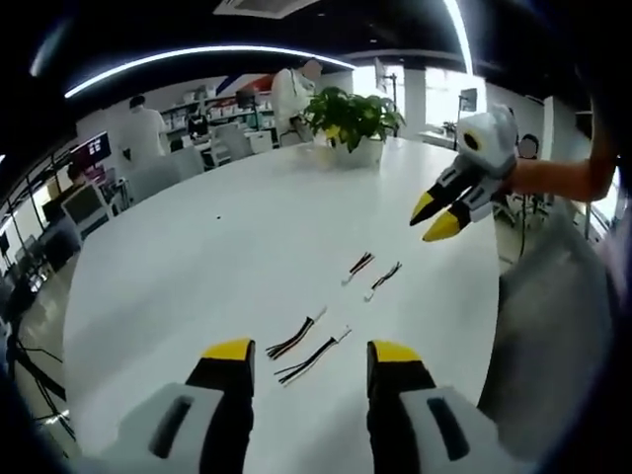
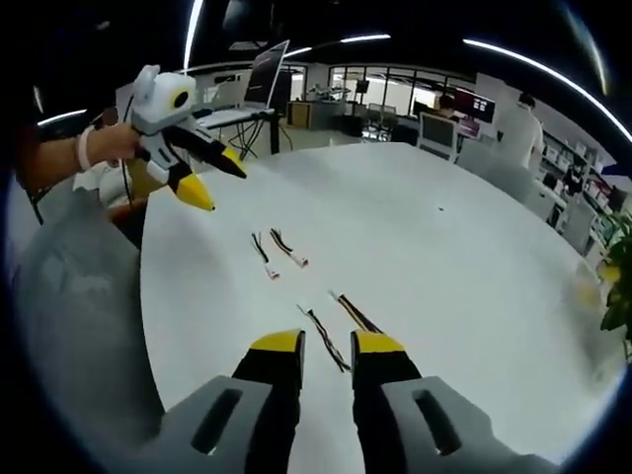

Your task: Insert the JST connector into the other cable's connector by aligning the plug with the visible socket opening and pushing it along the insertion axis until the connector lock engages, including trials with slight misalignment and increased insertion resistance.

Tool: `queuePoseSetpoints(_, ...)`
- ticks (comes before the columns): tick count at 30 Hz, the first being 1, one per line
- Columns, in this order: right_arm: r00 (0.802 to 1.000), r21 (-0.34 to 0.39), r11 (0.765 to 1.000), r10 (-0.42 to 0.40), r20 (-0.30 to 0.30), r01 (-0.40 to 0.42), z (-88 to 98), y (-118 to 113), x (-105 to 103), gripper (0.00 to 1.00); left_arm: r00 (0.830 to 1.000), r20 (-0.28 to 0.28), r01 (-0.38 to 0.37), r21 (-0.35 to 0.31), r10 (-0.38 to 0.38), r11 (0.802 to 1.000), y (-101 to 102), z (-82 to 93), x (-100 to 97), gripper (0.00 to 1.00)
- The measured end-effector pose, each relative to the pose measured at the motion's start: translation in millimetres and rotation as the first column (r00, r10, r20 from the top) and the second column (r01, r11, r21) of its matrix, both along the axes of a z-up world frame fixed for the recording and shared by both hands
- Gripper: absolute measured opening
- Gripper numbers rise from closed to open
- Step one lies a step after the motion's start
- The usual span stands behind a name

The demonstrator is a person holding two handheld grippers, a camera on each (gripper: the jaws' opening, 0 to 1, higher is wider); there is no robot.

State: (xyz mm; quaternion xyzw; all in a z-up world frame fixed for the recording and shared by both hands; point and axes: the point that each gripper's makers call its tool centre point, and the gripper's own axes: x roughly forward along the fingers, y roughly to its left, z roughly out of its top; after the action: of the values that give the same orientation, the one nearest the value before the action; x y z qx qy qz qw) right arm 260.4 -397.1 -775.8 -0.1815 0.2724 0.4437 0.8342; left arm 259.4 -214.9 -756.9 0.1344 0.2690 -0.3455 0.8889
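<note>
The left gripper (image 1: 309, 357) hangs released, holding nothing, over the white table (image 1: 197, 257), and a pair of short cables (image 1: 308, 346) lies directly ahead between its jaw tips, long axes running away and rightward. The right gripper (image 2: 328, 346), also spread and holding nothing, has a cable pair (image 2: 331, 326) just ahead; judging by this, either hand is equally near its pair, while a second pair (image 2: 276, 252) lies farther off.

White table (image 1: 197, 267); black, red and white cables (image 1: 294, 339); yellow-tipped black hand-held gripper (image 1: 311, 355).
</note>
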Motion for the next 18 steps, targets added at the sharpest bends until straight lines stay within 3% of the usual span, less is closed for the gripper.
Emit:
queuePoseSetpoints(9,0.999,0.016,0.999,0.046,-0.011,-0.046,-6.5,9.0,15.0,0.11,0.999,0.016,0.035,-0.049,-0.034,0.998,-11.1,6.7,22.1,0.41)
queuePoseSetpoints(11,0.998,0.022,0.998,0.054,-0.012,-0.054,-7.2,11.2,19.4,0.11,1.0,-0.003,0.03,-0.073,-0.03,0.997,-11.6,2.3,27.5,0.41)
queuePoseSetpoints(18,0.996,0.048,0.995,0.087,-0.021,-0.086,-11.2,19.5,30.1,0.1,0.997,-0.014,0.078,-0.021,-0.078,0.997,-15.7,-13.8,37.4,0.41)
